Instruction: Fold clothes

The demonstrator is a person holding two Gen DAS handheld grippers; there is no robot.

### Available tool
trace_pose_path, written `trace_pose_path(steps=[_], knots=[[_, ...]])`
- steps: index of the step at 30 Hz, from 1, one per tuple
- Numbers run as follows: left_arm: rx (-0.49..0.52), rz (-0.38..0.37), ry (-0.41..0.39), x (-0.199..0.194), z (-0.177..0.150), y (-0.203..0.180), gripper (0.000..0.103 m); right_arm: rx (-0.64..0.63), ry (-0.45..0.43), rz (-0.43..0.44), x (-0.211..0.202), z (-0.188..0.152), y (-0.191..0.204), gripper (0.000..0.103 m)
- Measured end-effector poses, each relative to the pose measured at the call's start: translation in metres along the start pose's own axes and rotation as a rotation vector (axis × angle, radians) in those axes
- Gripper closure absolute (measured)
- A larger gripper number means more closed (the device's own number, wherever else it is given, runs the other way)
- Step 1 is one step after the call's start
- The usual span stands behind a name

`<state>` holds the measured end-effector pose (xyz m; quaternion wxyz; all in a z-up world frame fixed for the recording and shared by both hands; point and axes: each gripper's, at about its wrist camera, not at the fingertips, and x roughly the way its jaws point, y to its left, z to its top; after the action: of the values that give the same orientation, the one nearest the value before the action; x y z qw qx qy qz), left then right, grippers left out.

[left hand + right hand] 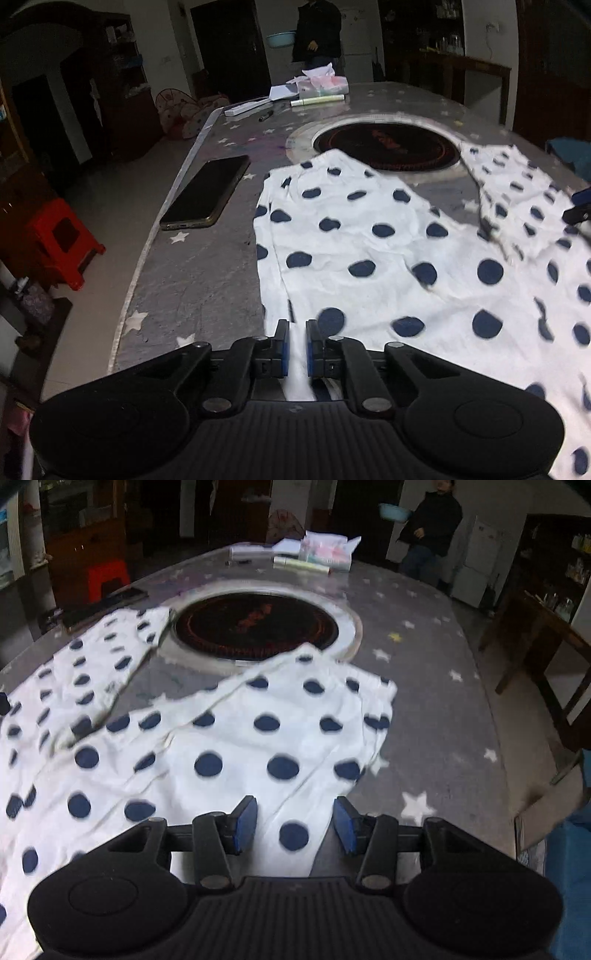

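Polka-dot garment (388,240) fills the frame's centre; left gripper (296,328) pinches its hem, right gripper (295,814) gapes wide over its edge, bottom centre

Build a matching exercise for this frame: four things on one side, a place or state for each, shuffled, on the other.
1. left gripper
2. right gripper
3. phone
4. polka-dot garment

A. lying near the table's edge, beside the cloth
B. open above the cloth's edge
C. spread on the table, reaching the round burner
D. shut on a fold of cloth

Pairs: 1-D, 2-B, 3-A, 4-C
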<state>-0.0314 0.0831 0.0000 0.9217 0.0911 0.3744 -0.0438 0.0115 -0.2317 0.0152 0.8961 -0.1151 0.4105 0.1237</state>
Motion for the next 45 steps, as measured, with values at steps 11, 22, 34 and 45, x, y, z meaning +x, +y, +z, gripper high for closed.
trace_pose_path(steps=[11, 22, 34, 45], knots=[[-0.025, 0.031, 0.008, 0.041, 0.026, 0.009, 0.090, 0.015, -0.034, -0.006, 0.043, 0.034, -0.004, 0.057], [-0.023, 0.018, -0.016, 0.018, 0.021, 0.003, 0.086, 0.103, -0.032, -0.039, 0.013, 0.019, -0.025, 0.052], [0.193, -0.277, -0.001, -0.080, -0.057, -0.078, 0.071, -0.126, -0.006, 0.203, -0.070, -0.047, 0.059, 0.052], [0.266, -0.222, -0.030, -0.106, -0.092, -0.067, 0.070, -0.249, -0.012, 0.187, -0.109, -0.110, 0.091, 0.052]])
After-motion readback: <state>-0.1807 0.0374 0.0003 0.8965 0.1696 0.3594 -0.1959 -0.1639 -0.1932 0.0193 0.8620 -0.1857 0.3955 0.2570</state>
